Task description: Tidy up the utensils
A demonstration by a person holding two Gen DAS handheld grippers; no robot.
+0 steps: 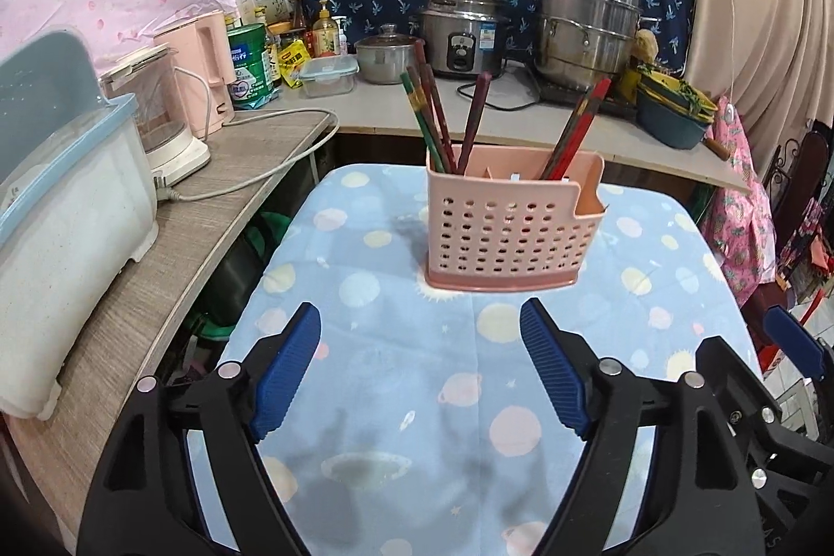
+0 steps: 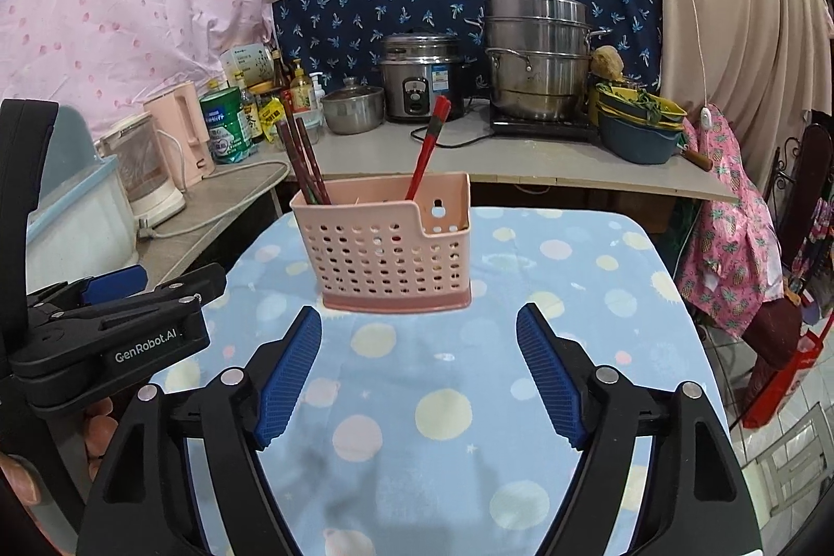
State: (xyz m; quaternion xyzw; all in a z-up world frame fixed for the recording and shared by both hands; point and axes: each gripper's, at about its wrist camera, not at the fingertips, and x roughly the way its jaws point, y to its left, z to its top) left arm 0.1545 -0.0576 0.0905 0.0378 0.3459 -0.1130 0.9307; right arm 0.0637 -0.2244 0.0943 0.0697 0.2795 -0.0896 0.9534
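Chopsticks (image 1: 471, 123), red and dark brown, standing tilted in pink perforated holder (image 1: 503, 222): one bunch at its left end, one leaning from its right part, a single dark one between, as seen from left wrist camera. Holder upright toward far edge of table, on blue cloth (image 1: 396, 363) printed with pale planets and dots. From right wrist camera, same holder (image 2: 388, 254) with dark sticks at left and red chopsticks (image 2: 427, 149) rising near its notched right side.

Left gripper (image 1: 419, 342) wide apart, blue ribbed pads (image 1: 289, 360) holding nothing, hovering over cloth just short of holder. Right gripper (image 2: 417, 342) likewise spread wide and empty, pads (image 2: 547, 368) flanking bare cloth in front of holder. Left gripper's black body visible at left edge of right wrist view, with fingers of a hand (image 2: 99, 431) beneath it.

Beyond table: counter (image 1: 469, 118) with rice cooker (image 1: 461, 32), stacked steel steamer (image 1: 589, 27), small lidded pot (image 1: 388, 58), green tin (image 1: 253, 63), pink kettle (image 1: 200, 66), and bowls (image 1: 672, 108) at right.
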